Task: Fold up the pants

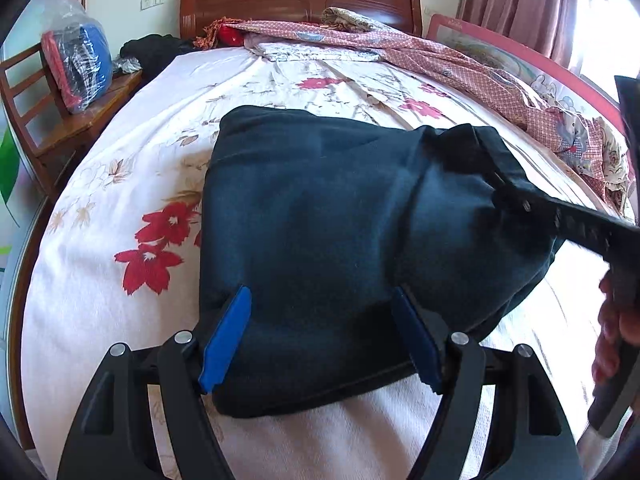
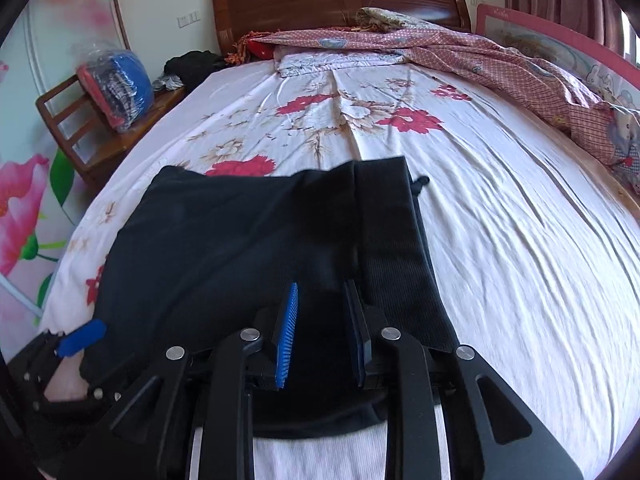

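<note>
The pants [image 2: 256,248] hide the right gripper's [image 2: 322,312] fingertip contact. The chair [image 1: 36,108] is cut off at the left wrist view's edge.

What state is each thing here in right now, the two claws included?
Pants: dark, folded into a compact bundle on the bed, waistband along the right edge.
Left claw: open, straddling the near edge of the pants.
Right claw: narrowly open, over the pants near the waistband.
Bedsheet: floral, spread out, lightly wrinkled.
Quilt: pushed in a rumpled heap toward the headboard.
Plastic bag: stuffed, on the wooden chair.
</note>
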Available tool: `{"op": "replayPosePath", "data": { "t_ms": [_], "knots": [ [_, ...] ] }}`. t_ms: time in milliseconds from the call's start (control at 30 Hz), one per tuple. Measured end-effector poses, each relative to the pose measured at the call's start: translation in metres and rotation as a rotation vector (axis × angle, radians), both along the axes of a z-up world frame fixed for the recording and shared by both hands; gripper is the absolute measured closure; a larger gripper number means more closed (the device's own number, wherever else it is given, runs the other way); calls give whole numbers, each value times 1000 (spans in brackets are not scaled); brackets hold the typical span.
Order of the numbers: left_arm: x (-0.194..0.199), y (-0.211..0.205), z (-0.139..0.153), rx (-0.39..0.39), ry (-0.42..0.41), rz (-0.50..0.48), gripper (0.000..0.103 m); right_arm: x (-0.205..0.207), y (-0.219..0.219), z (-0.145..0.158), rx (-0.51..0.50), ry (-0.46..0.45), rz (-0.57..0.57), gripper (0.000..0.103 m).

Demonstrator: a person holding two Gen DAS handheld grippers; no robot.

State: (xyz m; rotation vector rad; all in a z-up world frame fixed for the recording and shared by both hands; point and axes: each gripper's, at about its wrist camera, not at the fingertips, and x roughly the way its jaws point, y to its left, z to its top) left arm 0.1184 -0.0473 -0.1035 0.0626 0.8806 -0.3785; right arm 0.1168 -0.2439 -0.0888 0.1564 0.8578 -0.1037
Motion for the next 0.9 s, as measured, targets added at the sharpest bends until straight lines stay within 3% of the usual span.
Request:
{"op": "replayPosePath", "data": {
  "t_ms": [167,233,267,300,333,400,567,600,667,900],
  "knots": [
    [-12,4,10,11,-5,11,27,-16,5,8,19,-2,-5,80],
    [-19,8,16,16,-23,43,13,-26,7,13,47,-10,-13,80],
    [-23,11,19,7,-30,55,10,-31,8,14,56,-11,-15,80],
    [-28,15,21,-6,-34,72,8,-37,10,15,60,-11,-21,73],
    [-32,18,22,-10,-36,89,7,-43,12,15,58,-17,-25,53],
    [-40,23,25,0,-40,117,5,-60,17,19,48,-52,-42,34],
    [-57,30,35,103,-103,190,2,-85,29,26,14,-82,-45,34],
    [-62,31,39,116,-127,192,2,-91,32,27,3,-93,-50,28],
    [-69,35,44,117,-149,191,2,-100,35,28,-11,-120,-59,16],
    [-81,50,55,86,-160,225,2,-123,46,29,-45,-159,-78,15]
  ]
}}
